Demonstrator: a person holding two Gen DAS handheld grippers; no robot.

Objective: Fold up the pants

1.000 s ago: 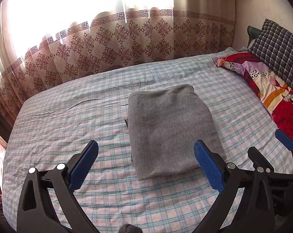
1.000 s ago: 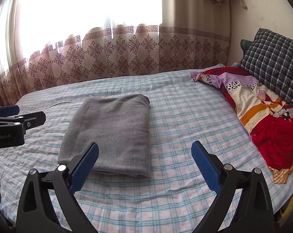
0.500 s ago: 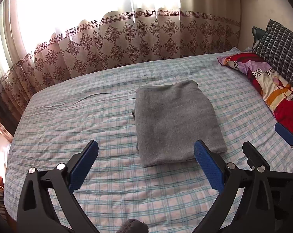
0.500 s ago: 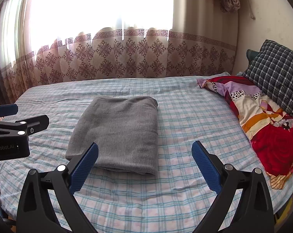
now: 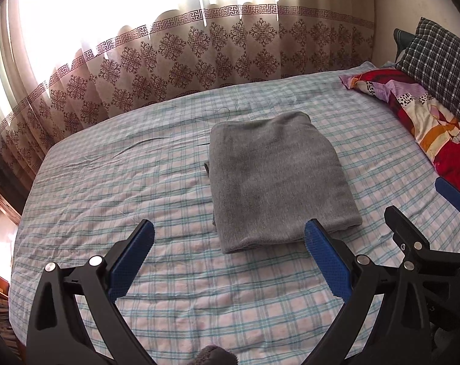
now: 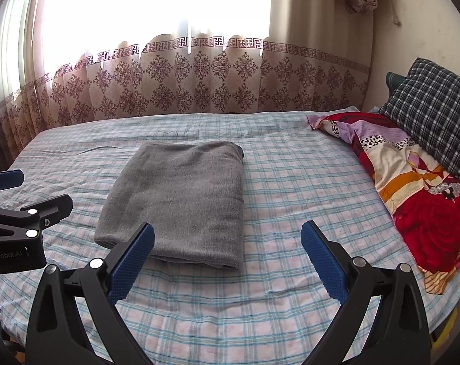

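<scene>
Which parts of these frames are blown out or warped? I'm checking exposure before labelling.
Left wrist view: window above the curtain clips to white; bed edge bows from fisheye. Right wrist view: same white window; gray pants stay sharp and evenly lit.

Both wrist views look forward from the near edge of the plaid-sheeted bed [image 5: 169,182], sharing the folded grey pants [image 5: 278,179] [image 6: 181,197] and the patterned curtain [image 6: 199,88].

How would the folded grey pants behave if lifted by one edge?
The pants look like soft knit, so they would probably droop. Stacked layers show at the near edge, so a one-edge lift would likely unfold them. On the checked sheet, a push would probably bunch them.
</scene>
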